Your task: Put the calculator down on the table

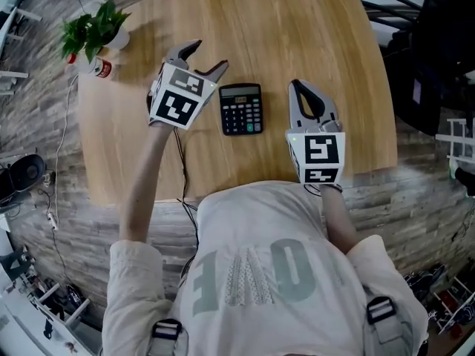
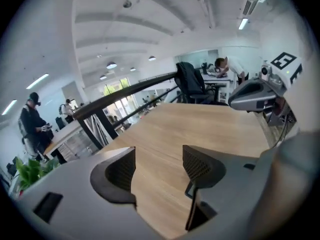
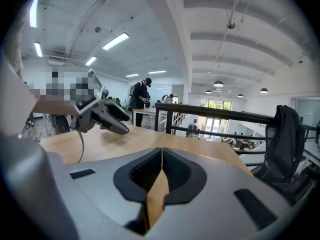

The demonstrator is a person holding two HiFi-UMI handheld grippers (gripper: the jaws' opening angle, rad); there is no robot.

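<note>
**Calculator down on the bench, placement looks finished**

- The calculator [image 1: 241, 108] lies flat and keys-up on the round wooden bench [image 1: 297, 28]. It sits between the two grippers and touches neither.
- Left gripper [image 1: 208, 55]: jaws spread wide with only bare bench top between them. It sits just left of the calculator and tilts downward.
- Right gripper [image 1: 297, 87]: jaws pressed together, holding nothing. It sits just right of the calculator.
- My read is that the release is done and only the pull-away is left.
- To do that cleanly, I'd keep the left jaws open and back off up and to the left, so the nearer jaw doesn't clip the calculator's left edge and skid it.
- The left gripper's cable [image 1: 180, 150] hangs over the near bench edge and is best kept from dragging across the calculator.
- The right gripper can stay where it is, since nothing needs steadying.
- Containers: a white pot [image 1: 119, 39] near the far-left rim holds a green plant [image 1: 93, 28].
- A small red-banded item [image 1: 102, 67] sits beside the pot; I can't tell what it is.
- Both are well apart from the calculator.
</note>
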